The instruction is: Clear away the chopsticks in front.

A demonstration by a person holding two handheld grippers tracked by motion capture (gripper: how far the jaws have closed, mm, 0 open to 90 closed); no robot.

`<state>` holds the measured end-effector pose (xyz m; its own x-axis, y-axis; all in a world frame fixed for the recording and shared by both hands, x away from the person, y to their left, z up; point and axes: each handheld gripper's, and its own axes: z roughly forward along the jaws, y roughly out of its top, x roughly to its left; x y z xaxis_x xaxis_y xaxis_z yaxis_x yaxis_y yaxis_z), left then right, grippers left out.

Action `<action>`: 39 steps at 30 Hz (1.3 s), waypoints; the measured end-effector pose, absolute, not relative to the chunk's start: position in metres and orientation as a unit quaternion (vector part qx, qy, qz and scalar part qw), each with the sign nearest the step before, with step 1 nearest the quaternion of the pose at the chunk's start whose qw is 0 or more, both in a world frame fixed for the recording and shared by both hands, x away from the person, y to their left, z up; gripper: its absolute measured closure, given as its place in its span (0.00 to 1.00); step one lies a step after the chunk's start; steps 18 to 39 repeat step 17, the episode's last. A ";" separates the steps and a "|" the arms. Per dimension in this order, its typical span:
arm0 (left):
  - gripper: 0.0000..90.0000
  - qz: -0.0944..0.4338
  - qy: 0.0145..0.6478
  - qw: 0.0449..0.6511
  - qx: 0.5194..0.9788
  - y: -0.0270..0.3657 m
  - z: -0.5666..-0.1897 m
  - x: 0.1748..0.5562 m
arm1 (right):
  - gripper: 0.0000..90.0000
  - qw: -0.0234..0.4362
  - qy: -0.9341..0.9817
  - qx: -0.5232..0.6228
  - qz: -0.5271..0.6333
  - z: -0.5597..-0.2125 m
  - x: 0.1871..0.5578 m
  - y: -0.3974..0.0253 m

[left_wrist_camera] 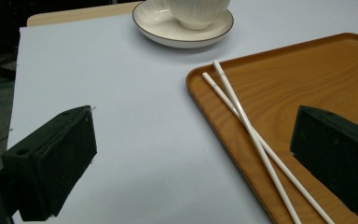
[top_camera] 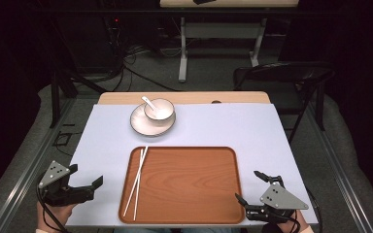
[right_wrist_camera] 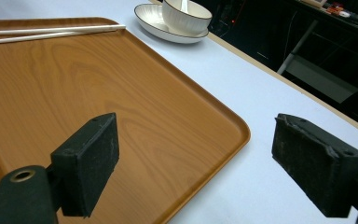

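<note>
Table point(top_camera: 252, 97) under pale sheet point(top_camera: 252, 131); wooden tray point(top_camera: 184, 182) and saucer point(top_camera: 151, 127) directly on sheet.

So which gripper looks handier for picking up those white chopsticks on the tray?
Probably the left gripper: it hovers open beside the tray's left edge, where the chopsticks lie. The right gripper is across the tray.

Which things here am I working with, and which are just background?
In the job: chopsticks lying on the wooden tray; bowl with spoon, on its plate; left gripper and right gripper, both open.

Just about: folding chair, far desk, floor cables.
</note>
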<state>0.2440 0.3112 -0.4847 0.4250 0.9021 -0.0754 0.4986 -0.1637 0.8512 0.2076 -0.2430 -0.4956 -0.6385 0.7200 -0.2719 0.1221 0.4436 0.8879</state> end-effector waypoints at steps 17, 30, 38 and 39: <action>0.00 0.215 0.489 0.439 0.722 0.321 -0.501 0.237 | 0.16 0.329 0.785 0.268 0.452 -0.496 0.208 -0.243; 0.00 0.215 0.489 0.439 0.722 0.321 -0.501 0.237 | 0.16 0.329 0.785 0.268 0.452 -0.496 0.208 -0.243; 0.00 0.215 0.489 0.439 0.722 0.321 -0.501 0.237 | 0.16 0.329 0.785 0.268 0.452 -0.496 0.208 -0.243; 0.00 0.215 0.489 0.439 0.722 0.321 -0.501 0.237 | 0.16 0.329 0.785 0.268 0.452 -0.496 0.208 -0.243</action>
